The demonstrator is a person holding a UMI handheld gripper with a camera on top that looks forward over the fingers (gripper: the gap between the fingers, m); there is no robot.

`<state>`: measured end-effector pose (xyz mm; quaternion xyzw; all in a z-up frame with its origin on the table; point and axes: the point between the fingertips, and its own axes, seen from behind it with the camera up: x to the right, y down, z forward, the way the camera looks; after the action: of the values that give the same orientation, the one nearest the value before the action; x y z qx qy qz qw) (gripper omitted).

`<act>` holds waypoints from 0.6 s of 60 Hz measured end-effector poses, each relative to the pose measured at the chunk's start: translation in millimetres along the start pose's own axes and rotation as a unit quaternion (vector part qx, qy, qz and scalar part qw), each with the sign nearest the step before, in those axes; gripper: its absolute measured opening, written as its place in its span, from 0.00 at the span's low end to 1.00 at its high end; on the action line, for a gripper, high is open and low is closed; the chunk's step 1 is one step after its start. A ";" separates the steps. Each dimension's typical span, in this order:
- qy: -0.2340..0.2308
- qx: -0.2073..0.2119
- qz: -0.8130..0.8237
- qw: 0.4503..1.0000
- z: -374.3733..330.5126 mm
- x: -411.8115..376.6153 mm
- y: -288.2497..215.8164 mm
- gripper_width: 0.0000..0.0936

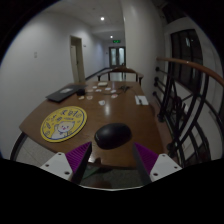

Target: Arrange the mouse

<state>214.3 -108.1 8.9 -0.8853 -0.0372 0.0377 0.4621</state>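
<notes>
A dark computer mouse [112,135] lies on the brown wooden table [120,110] near its front edge. It stands between the tips of my gripper [112,150], and a narrow strip of table shows on either side of it. The fingers are open, with the purple pads [80,156] flanking the mouse. A round yellow mouse pad [63,122] with a printed figure lies on the table ahead and to the left of the mouse.
A dark flat device [62,95] lies at the table's far left, with small items and papers [108,93] at the far end. Chairs [172,110] stand along the right side. A corridor with a door lies beyond.
</notes>
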 end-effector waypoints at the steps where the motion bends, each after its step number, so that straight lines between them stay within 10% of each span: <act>1: -0.001 -0.007 0.001 1.000 4.1 -2.2 3.0 0.88; 22: 0.050 -0.002 0.007 0.999 94.4 -19.2 -31.9 0.85; 26: 0.038 0.009 0.008 0.999 102.4 -28.0 -35.5 0.53; 36: 0.027 0.023 0.031 0.999 100.6 -29.2 -37.6 0.39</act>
<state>173.9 -7.6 -16.6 -0.8758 0.0033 0.0286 0.4819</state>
